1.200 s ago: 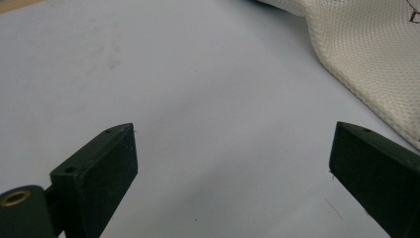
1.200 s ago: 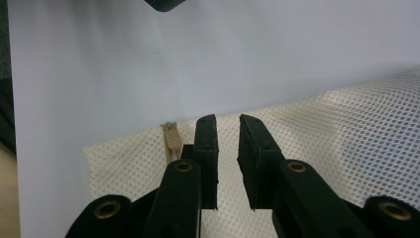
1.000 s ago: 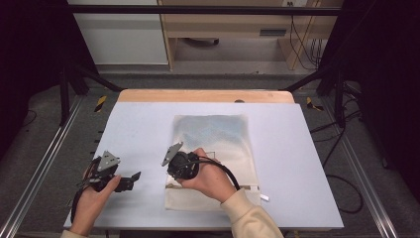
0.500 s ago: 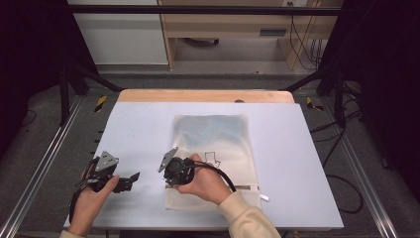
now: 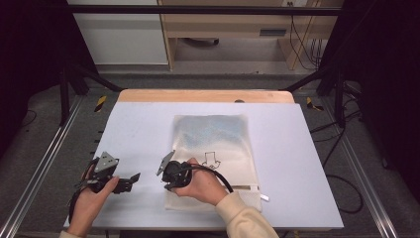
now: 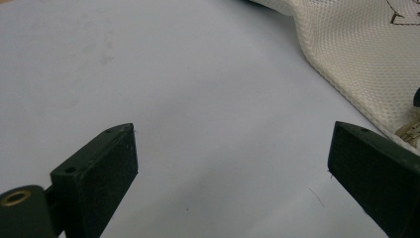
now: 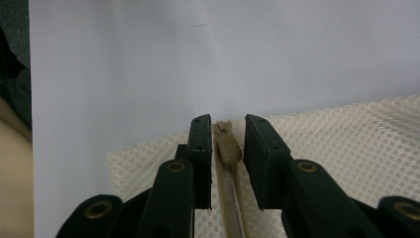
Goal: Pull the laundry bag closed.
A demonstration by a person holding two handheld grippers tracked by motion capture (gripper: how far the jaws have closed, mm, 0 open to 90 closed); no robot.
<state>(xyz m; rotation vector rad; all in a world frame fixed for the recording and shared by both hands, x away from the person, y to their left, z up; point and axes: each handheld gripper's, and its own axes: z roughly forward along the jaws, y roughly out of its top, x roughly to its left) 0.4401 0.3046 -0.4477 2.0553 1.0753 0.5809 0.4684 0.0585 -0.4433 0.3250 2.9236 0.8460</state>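
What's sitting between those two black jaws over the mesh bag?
The bag's tan zipper pull, in the right gripper view, lies between the right gripper jaws, on the mesh bag.

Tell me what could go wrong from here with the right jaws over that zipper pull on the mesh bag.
The right gripper has just been opening a little; the zipper pull sits between its jaws with gaps either side, so closing off-centre may pinch mesh instead. The left gripper stands open over the bare table, off the mesh bag, so the unpinned bag may slide or bunch when the pull is tugged.
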